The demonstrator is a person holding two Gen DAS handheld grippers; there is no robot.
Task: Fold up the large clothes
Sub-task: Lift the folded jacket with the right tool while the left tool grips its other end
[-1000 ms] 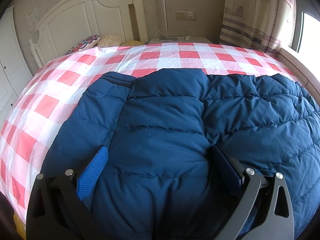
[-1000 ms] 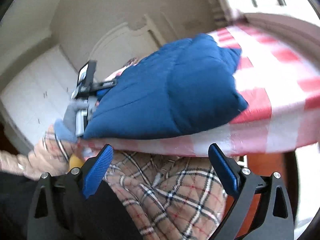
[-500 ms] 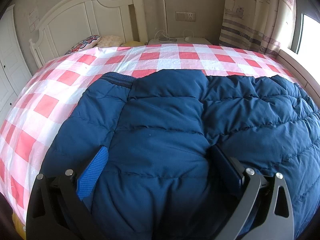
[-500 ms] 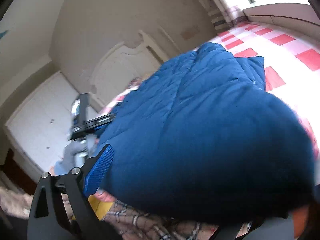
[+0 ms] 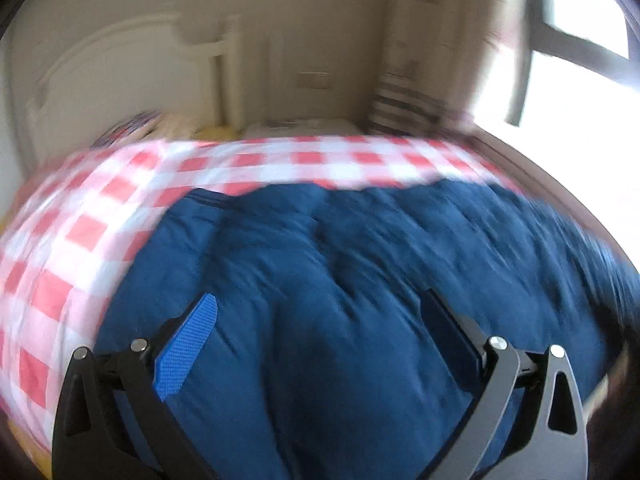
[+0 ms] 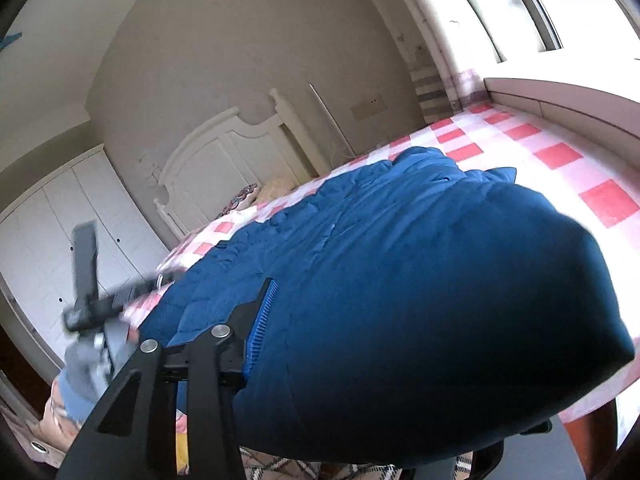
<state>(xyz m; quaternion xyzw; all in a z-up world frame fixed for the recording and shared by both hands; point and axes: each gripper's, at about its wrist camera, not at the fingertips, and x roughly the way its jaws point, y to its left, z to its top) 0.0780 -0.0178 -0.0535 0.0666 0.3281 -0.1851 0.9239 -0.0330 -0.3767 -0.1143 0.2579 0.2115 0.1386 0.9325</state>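
A large navy puffer jacket point(image 5: 360, 288) lies spread on a bed with a red and white checked sheet point(image 5: 80, 216). My left gripper point(image 5: 320, 320) is open, its blue-padded fingers point(image 5: 188, 344) wide apart over the jacket's near edge; the view is motion-blurred. In the right wrist view the jacket point(image 6: 420, 300) bulges close between the jaws of my right gripper point(image 6: 380, 364), whose left finger point(image 6: 260, 320) presses against the fabric. The right finger is hidden under the jacket. The left gripper's body point(image 6: 88, 280) shows at the far left there.
A white headboard point(image 5: 108, 92) and pillows point(image 5: 136, 128) stand at the bed's far end. A curtain point(image 5: 416, 80) and a bright window point(image 5: 580, 20) are at the right. White wardrobe doors point(image 6: 52, 224) line the left wall. My checked clothing point(image 6: 320, 472) is below the bed edge.
The right gripper has closed in on the jacket's edge, its left finger moving inward against the fabric. The left gripper has started moving, blurring its view and tilting it up.
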